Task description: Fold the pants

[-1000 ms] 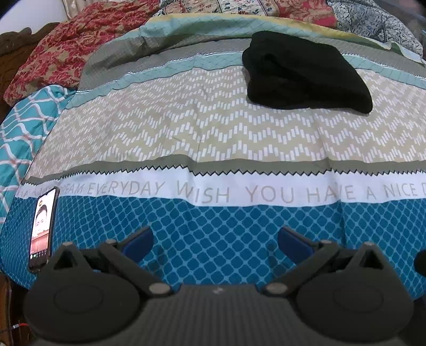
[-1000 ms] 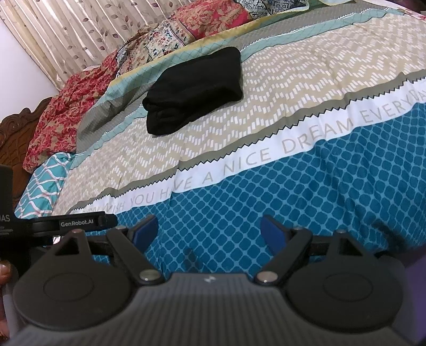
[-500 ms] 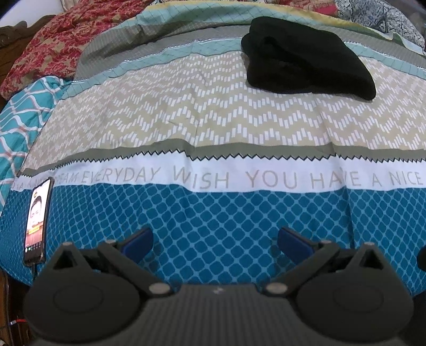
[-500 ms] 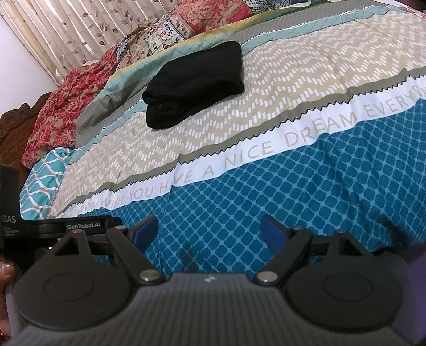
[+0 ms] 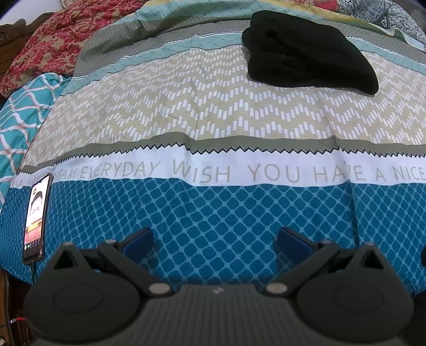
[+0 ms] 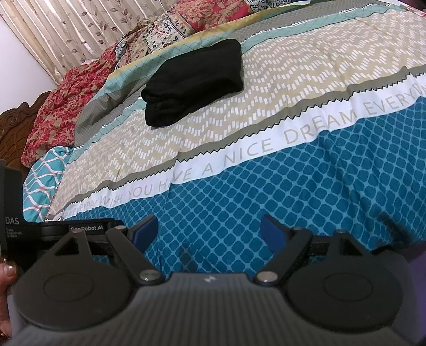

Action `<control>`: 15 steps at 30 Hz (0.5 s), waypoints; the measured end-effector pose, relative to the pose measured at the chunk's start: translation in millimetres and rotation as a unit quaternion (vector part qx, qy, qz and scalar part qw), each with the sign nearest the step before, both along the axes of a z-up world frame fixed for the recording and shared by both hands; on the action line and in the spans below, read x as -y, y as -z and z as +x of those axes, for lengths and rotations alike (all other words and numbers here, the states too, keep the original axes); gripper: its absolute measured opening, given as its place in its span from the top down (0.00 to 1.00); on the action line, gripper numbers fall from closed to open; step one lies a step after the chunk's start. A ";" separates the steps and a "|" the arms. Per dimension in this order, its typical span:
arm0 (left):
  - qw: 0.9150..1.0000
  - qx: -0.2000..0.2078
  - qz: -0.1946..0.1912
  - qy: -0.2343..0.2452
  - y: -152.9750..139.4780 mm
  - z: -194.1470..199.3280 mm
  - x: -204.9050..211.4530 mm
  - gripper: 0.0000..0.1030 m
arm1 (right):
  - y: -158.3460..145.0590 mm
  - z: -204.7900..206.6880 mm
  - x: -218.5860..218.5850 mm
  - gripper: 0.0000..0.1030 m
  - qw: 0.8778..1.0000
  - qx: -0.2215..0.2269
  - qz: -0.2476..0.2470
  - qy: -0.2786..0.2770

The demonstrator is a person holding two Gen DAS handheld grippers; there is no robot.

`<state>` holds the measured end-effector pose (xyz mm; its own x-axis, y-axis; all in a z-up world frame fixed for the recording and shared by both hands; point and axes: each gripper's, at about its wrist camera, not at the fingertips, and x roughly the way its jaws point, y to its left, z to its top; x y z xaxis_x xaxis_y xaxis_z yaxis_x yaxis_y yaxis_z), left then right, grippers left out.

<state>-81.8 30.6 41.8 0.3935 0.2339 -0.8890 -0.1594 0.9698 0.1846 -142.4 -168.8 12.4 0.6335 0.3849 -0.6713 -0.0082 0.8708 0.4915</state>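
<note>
The black pants (image 5: 306, 50) lie folded into a thick bundle on the beige zigzag band of the bedspread, far from both grippers; in the right wrist view the pants (image 6: 194, 79) sit up left of centre. My left gripper (image 5: 214, 239) hovers open over the blue diamond-patterned band near the bed's front edge, nothing between its blue pads. My right gripper (image 6: 210, 229) is also open and empty over the same blue band. The left gripper's body (image 6: 53, 229) shows at the left edge of the right wrist view, with a fingertip of the person's hand (image 6: 6, 268) below it.
A lit smartphone (image 5: 36, 215) with a cable lies on the bedspread's left front corner. Red floral bedding (image 5: 53, 45) and patterned pillows (image 6: 186, 24) are piled at the head of the bed. A carved wooden bed frame (image 6: 16, 125) and a curtain (image 6: 66, 32) stand behind.
The left wrist view has shifted slightly, so the pants and phone sit a little higher and nearer the frame's edge. The right view is nearly the same. Both grippers stay open.
</note>
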 end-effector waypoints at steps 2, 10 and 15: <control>1.000 -0.001 0.001 -0.001 0.3 0.2 -0.2 0.00 | 0.2 0.1 0.2 0.17 1.000 0.000 0.000 0.000; 1.000 -0.003 0.003 -0.004 2.1 1.5 -1.9 0.00 | 1.1 -0.1 0.0 0.17 1.000 -0.001 0.000 0.000; 1.000 -0.003 0.004 -0.004 2.2 1.7 -1.8 0.00 | 0.8 0.2 0.2 0.17 1.000 -0.001 0.000 0.000</control>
